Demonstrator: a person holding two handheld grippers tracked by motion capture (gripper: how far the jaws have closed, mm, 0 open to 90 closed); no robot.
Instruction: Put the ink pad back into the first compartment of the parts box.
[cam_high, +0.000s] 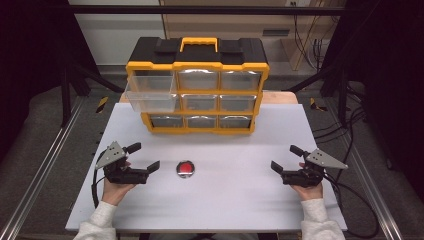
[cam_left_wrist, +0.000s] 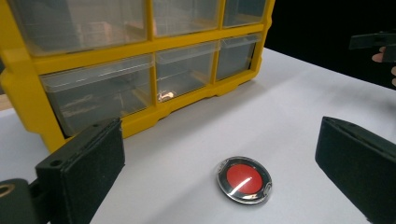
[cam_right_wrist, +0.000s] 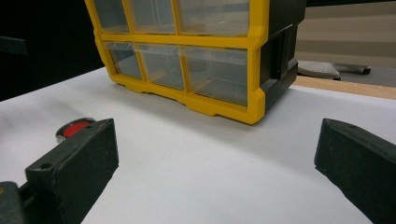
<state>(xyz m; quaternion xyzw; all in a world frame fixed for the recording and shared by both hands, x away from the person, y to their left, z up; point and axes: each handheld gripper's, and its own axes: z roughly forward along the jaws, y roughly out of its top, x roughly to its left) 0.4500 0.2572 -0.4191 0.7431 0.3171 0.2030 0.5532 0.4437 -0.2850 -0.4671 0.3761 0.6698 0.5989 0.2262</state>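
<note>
A small round red disc with a silver rim (cam_high: 185, 168) lies flat on the white table (cam_high: 225, 200), in front of a yellow-and-black drawer organizer (cam_high: 197, 65). My left gripper (cam_high: 144, 156) rests on the table just left of the disc, open and holding nothing. In the left gripper view the disc (cam_left_wrist: 243, 179) lies between and just ahead of the left gripper (cam_left_wrist: 223, 140). My right gripper (cam_high: 285, 157) stands open and bare at the table's right. In the right gripper view the disc (cam_right_wrist: 74, 128) peeks from behind the left jaw of that gripper (cam_right_wrist: 217, 149).
The organizer has clear drawers in three rows; its top-left drawer (cam_high: 152, 92) is pulled out toward me, the others look pushed in. Its yellow frame (cam_left_wrist: 116, 51) (cam_right_wrist: 258, 60) stands close ahead. Black frame posts and cables flank the table.
</note>
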